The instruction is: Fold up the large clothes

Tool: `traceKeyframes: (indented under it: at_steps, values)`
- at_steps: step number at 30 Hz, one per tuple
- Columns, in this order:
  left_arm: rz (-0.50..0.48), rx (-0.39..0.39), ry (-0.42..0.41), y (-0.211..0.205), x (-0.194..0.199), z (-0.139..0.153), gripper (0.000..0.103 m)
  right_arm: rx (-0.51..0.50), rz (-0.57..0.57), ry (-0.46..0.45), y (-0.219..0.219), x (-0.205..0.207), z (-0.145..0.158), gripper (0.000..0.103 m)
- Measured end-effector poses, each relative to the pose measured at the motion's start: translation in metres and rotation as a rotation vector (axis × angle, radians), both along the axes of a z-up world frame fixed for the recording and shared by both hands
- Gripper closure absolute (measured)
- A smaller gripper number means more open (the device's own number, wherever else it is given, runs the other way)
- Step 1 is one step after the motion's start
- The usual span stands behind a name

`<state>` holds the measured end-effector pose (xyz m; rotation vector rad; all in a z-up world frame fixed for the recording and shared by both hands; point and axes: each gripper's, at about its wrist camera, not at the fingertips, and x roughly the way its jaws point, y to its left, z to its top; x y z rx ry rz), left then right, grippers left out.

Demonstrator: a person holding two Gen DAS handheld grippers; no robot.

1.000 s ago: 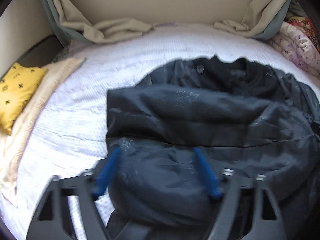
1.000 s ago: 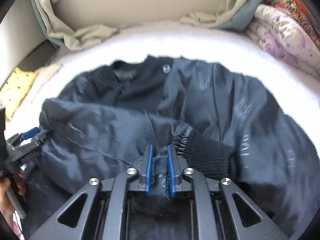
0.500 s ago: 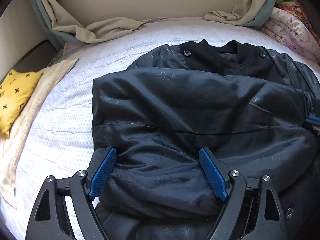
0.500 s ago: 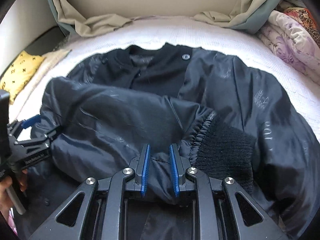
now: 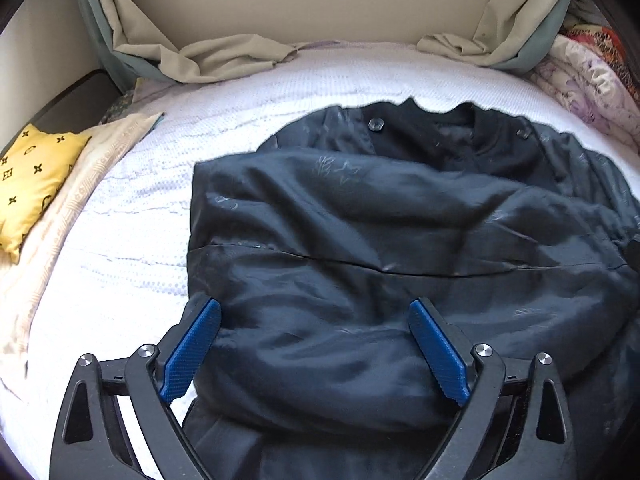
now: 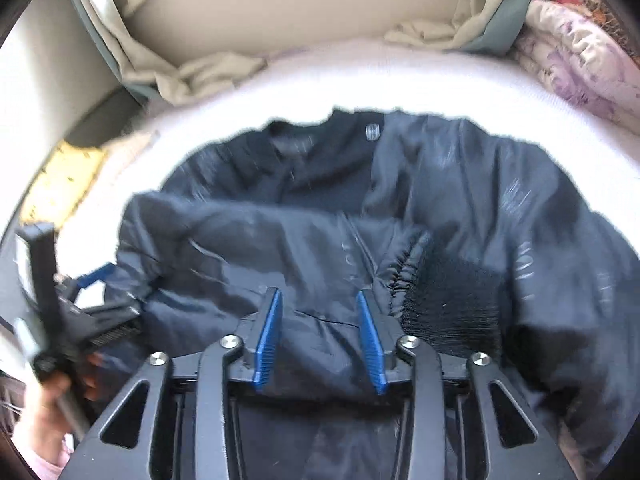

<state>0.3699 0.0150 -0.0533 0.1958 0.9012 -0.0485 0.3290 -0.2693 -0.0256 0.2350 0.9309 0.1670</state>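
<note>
Left wrist view: my left gripper (image 5: 314,354) has its jaws spread wide, just opened further, with the dark jacket (image 5: 400,260) bulging between the blue pads but not pinched. My right gripper (image 6: 319,340) has just parted its jaws too; the sleeve fabric lies loose between them, its knit cuff (image 6: 448,300) just right of them. Beyond the jaws the jacket lies on the white bedspread (image 5: 132,248). Far left sits a yellow cushion (image 5: 28,176); ahead, rumpled beige curtains (image 5: 224,60); far right, a floral quilt (image 6: 580,68).
</note>
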Motion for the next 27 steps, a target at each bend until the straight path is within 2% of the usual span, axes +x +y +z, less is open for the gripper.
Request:
traceKeyframes:
  at_steps: [2,3,9,10,14,18,21,27]
  values:
    - [-0.007,-0.012,-0.010,-0.003,-0.008,0.011,0.006,0.005,-0.042,-0.046,-0.011,-0.011,0.021,0.044]
    - [-0.010,-0.016,-0.016,-0.004,-0.012,0.016,0.006,0.009,-0.058,-0.060,-0.015,-0.014,0.026,0.043]
    - [-0.057,-0.025,-0.087,-0.016,-0.054,0.051,0.003,0.064,-0.152,-0.080,-0.061,-0.041,0.044,0.042]
    - [-0.065,-0.021,-0.101,-0.017,-0.061,0.057,0.000,0.065,-0.164,-0.077,-0.067,-0.046,0.044,0.042]
    - [-0.087,-0.029,-0.168,-0.015,-0.096,0.078,0.000,0.058,-0.212,-0.070,-0.093,-0.074,0.048,0.042]
    - [-0.113,-0.047,-0.207,-0.013,-0.120,0.088,0.000,0.041,-0.288,-0.074,-0.119,-0.109,0.053,0.036]
    - [-0.127,-0.053,-0.198,-0.014,-0.121,0.085,0.000,0.078,-0.383,-0.055,-0.142,-0.141,0.049,0.035]
    - [-0.113,-0.134,-0.125,-0.011,-0.108,0.074,0.000,0.258,-0.555,-0.069,-0.185,-0.219,0.029,0.035]
